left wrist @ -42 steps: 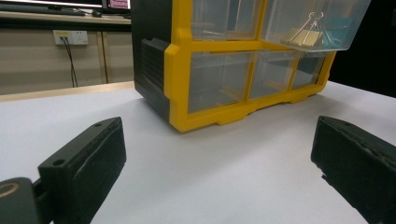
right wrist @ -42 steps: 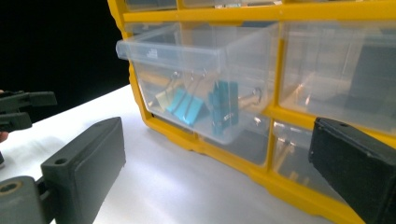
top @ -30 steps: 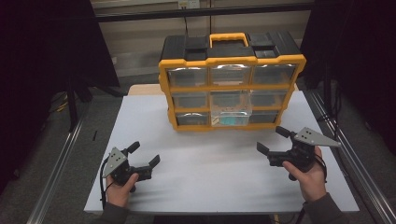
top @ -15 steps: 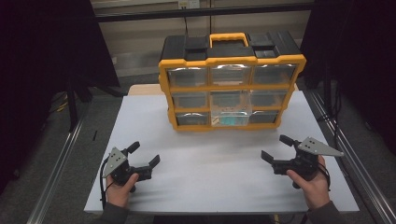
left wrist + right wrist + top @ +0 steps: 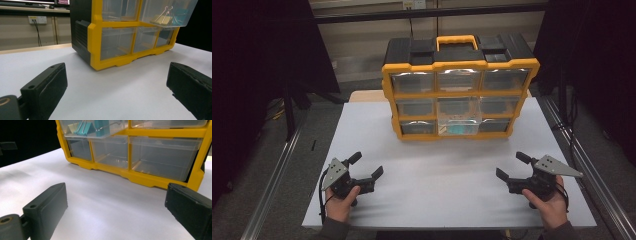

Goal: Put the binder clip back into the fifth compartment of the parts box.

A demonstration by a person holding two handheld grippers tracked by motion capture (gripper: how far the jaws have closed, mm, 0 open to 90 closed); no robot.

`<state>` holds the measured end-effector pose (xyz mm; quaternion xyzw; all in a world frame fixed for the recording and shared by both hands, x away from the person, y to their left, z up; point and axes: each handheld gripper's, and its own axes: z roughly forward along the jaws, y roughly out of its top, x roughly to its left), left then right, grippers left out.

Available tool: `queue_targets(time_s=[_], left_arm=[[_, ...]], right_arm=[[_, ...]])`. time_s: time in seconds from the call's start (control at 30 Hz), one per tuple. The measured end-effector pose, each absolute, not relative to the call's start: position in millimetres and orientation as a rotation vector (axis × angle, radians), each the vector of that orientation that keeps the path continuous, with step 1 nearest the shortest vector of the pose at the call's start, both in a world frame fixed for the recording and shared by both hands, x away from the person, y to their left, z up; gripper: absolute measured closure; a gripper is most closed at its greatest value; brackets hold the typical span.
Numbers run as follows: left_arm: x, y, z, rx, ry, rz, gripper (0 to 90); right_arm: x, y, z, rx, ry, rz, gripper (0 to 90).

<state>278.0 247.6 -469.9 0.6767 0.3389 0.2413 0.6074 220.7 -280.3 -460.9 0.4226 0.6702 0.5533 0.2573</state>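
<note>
We are holding both tongs, left and right, wide open and empty on the tabletop; at twelve o'clock the organizer's middle drawer is sticking out, light, slippery clear plastic, best pinched at its front lip

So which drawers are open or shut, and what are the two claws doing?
Middle drawer: pulled out, with binder clips inside.
Other drawers: pushed in.
Organizer box: upright on the white table, handle on top.
Left claw: open, holding nothing, near the table's front left.
Right claw: open, holding nothing, near the table's front right.
</note>
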Motion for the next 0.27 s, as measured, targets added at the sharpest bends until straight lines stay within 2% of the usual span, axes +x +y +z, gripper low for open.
queue_targets(time_s=[0.27], left_arm=[[278.1,247.7,-469.8,1.564,0.782,0.559,3.3]], right_arm=[[216.6,-279.1,-470.2,1.128,1.828,1.491,3.3]])
